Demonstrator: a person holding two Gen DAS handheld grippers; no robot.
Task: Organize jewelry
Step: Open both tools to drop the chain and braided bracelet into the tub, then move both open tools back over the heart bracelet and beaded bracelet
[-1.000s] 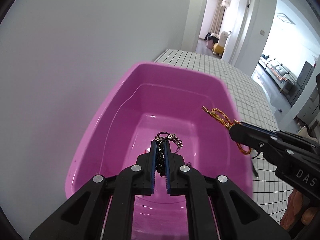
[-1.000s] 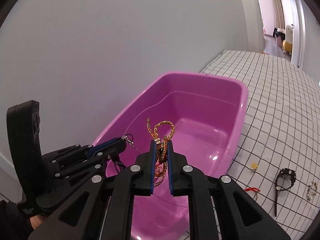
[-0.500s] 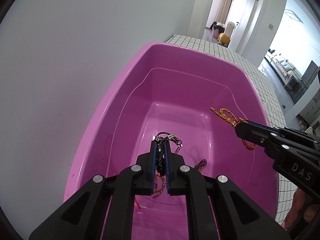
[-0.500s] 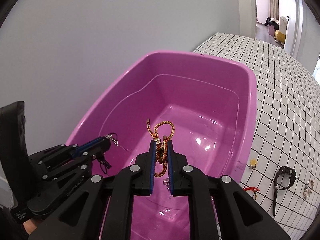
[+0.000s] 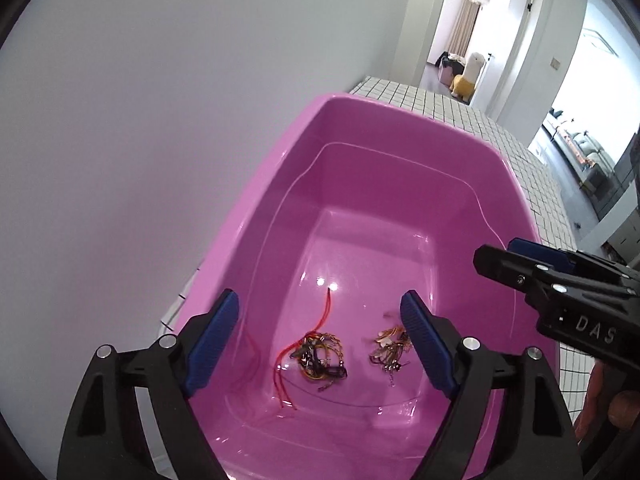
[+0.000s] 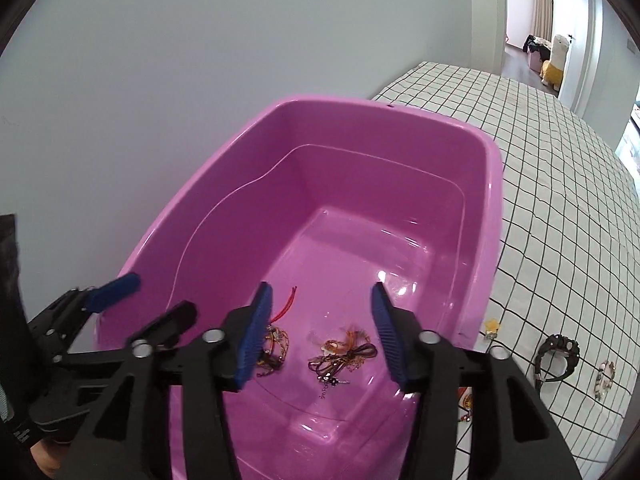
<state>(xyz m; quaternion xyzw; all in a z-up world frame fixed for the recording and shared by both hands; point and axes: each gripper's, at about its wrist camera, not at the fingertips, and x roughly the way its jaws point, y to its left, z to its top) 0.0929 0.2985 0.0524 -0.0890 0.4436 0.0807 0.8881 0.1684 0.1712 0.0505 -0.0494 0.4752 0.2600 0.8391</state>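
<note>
A pink plastic tub stands against the wall on a checked cloth. On its floor lie two tangles of jewelry: a dark chain with red cord and an orange and gold cord bracelet pile. My left gripper is open and empty above the tub's near end. My right gripper is open and empty above the tub too, and shows at the right of the left wrist view.
On the checked cloth right of the tub lie a black watch, a small yellow piece and a silver piece. A grey wall runs behind the tub. A doorway opens at the far right.
Both grippers have opened and let go of their jewelry; the dark chain and the orange cord bracelet now lie on the tub floor. Both grippers moved further over the tub.
</note>
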